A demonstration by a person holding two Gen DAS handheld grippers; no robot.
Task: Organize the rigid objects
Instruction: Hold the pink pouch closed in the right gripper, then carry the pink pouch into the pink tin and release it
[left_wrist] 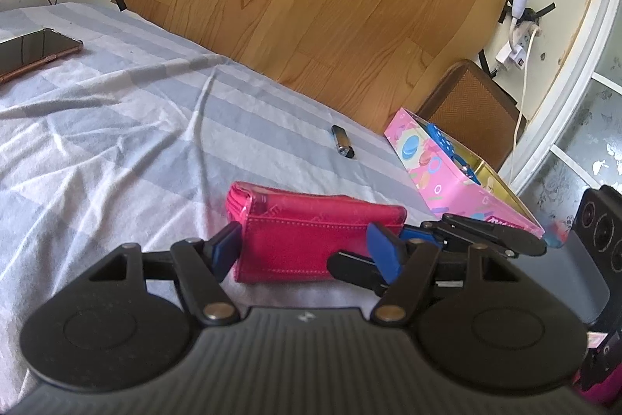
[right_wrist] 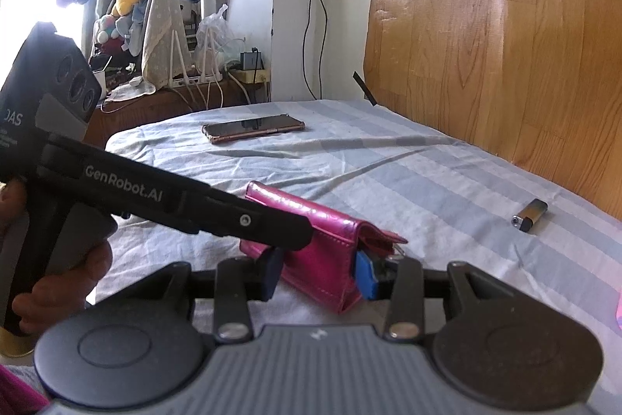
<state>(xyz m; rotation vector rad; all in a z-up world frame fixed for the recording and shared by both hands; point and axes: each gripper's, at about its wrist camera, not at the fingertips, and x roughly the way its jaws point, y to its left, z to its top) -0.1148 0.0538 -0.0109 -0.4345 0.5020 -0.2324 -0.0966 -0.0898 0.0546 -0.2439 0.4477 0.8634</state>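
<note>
Both of your tools are on the glossy pink stitched wallet (left_wrist: 315, 238), which lies on the near part of the blue-and-white striped bedsheet (left_wrist: 116, 127). Your left gripper (left_wrist: 307, 251) spans the wallet's long side, jaws fairly wide, with one blue pad (left_wrist: 225, 246) against its left end and the other over its right end, so it looks gripped lengthwise. Your right gripper (right_wrist: 320, 273) comes in from the right and brackets the wallet's short end; its jaws stand narrower, with the blue pad (right_wrist: 365, 275) pressed up against the open flap side and the dark pad on the other face. Your hand (right_wrist: 58, 282) wraps the left tool's handle at the left of the right wrist view. Farther out on the sheet lies a small silver-and-black lighter (left_wrist: 343, 142), well apart from the wallet. To the right sits an open pink patterned tin box (left_wrist: 458, 181) with blue pieces inside. At the far left rests a dark smartphone in a copper-edged case (left_wrist: 35, 51), and a wood-grain panel (left_wrist: 311, 6) runs along the far edge.
</note>
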